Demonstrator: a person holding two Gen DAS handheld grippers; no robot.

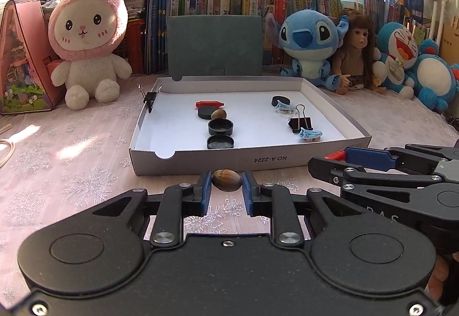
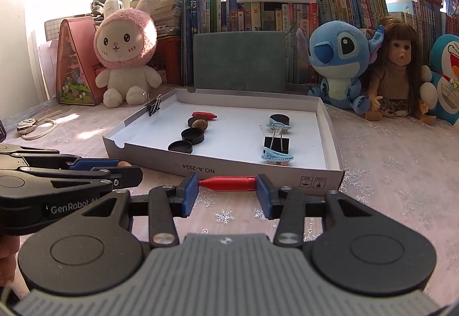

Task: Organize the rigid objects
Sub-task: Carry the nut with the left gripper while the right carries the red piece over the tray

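Because each gripper carries one small piece just short of the tray's near wall, this looks like the carrying stage of sorting loose items into the tray. The left gripper (image 1: 227,184) has its blue pads pinched on a brown nut (image 1: 226,180), gripped across its width so the round shell sits steady between them. The right gripper (image 2: 227,183) clamps a red crayon-like stick (image 2: 228,183) end to end, lying level between its jaws, probably because a lengthwise hold keeps the slim piece from pivoting. Both hang low over the pale snowflake tablecloth (image 1: 71,161), side by side, facing the white cardboard tray (image 1: 218,162). Inside, things seem grouped by kind, which suggests where each held piece belongs: near the front wall two black caps (image 1: 220,134) sit in a line, with a second nut (image 1: 219,114) and a third cap beyond them, and a matching red stick (image 1: 208,104) farther still. Toward the right side lie two blue hair clips (image 1: 310,134), a black binder clip (image 1: 300,122) and another black cap toward the far right corner. One more binder clip (image 1: 150,99) is clipped on the left wall near the far corner. I judge the nut is headed for the other nut and the stick for its twin. Beyond the tray, plush toys (image 1: 89,37) and books line the tablecloth's far edge.
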